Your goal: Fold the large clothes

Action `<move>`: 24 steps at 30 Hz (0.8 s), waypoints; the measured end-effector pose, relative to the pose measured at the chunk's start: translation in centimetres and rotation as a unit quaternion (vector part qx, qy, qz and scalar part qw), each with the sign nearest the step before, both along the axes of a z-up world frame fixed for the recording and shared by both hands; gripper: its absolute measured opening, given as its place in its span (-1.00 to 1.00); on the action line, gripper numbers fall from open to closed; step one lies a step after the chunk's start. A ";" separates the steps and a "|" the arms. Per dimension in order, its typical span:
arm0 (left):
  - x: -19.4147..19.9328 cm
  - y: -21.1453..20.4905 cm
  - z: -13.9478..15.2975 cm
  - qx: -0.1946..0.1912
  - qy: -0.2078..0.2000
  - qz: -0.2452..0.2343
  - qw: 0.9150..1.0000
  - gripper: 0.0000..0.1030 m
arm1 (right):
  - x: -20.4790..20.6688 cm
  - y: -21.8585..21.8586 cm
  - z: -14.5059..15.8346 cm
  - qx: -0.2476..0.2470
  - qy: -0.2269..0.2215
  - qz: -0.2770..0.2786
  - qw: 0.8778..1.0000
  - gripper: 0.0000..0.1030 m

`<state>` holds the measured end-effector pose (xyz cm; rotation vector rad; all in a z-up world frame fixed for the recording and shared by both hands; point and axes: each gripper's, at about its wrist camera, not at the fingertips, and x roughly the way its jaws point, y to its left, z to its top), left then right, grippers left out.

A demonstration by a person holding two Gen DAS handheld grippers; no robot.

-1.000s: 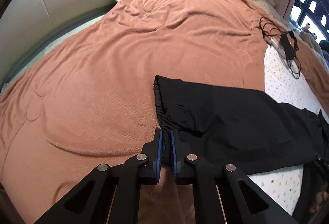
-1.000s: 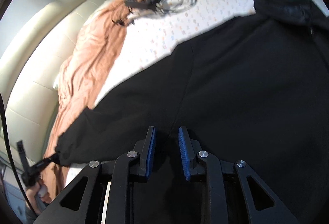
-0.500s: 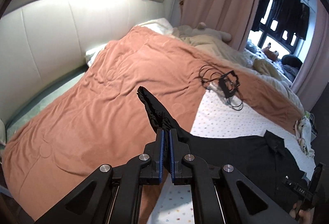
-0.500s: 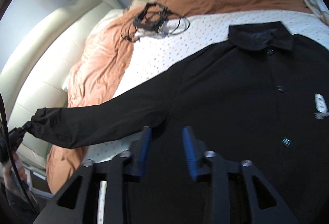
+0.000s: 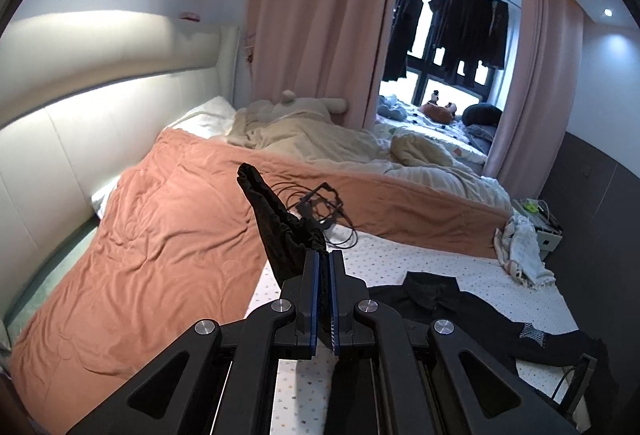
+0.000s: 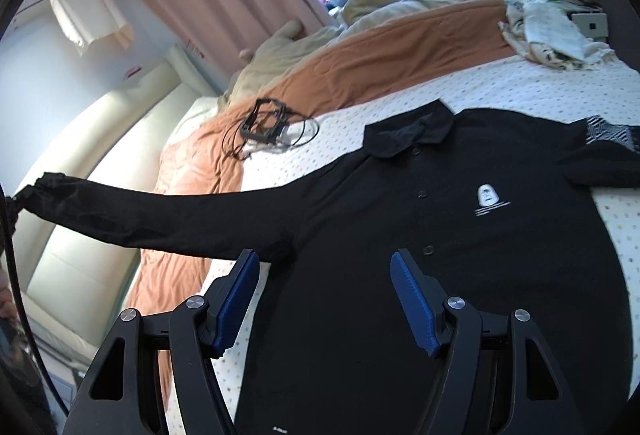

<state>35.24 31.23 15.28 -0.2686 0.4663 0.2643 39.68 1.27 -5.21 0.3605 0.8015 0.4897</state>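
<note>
- One black shirt (image 6: 460, 235) lies front-up on the dotted white sheet (image 6: 540, 83) of the bed, collar toward the brown blanket (image 5: 160, 235).
- Left hand-held gripper (image 5: 324, 267) is clenched on the cuff of the sleeve (image 5: 276, 227), holding it lifted off the bed.
- Right hand-held gripper (image 6: 324, 267) hovers over the shirt's body, released, fingers wide apart.
- A black cable bundle (image 6: 268, 127) rests beside the collar.

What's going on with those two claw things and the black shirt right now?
Left gripper shut on sleeve cuff, lifted. Right gripper open above black shirt. Cable tangle lies beyond, not blocking.
</note>
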 end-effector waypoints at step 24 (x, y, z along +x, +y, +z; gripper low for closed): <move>15.6 -24.3 -1.3 0.130 0.070 -0.098 0.984 -0.92 | 5.9 -20.6 -6.7 0.052 0.020 -0.097 0.994 0.33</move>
